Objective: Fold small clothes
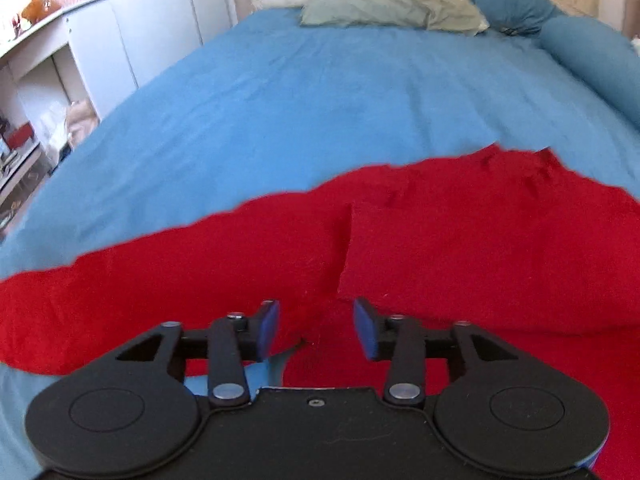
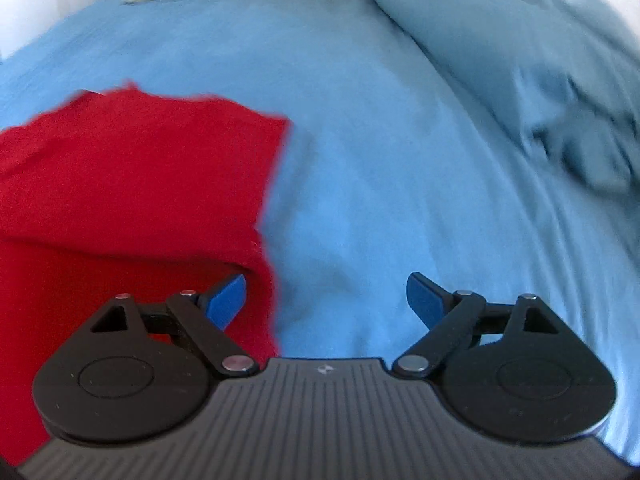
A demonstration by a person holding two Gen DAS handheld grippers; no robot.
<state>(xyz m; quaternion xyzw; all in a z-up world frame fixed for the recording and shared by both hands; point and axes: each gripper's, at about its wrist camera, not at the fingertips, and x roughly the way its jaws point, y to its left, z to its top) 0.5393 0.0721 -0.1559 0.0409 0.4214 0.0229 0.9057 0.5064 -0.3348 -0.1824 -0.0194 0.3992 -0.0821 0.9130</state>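
Observation:
A red garment lies spread on the blue bed sheet, with one flap folded over on its right part. My left gripper hovers over the garment's near edge, jaws partly open and empty. In the right wrist view the red garment fills the left side, its right edge folded. My right gripper is wide open and empty over the sheet, its left fingertip at the garment's right edge.
Pillows and a blue bolster lie at the head of the bed. A rumpled blue blanket lies at the right. White cupboards and shelves stand left of the bed.

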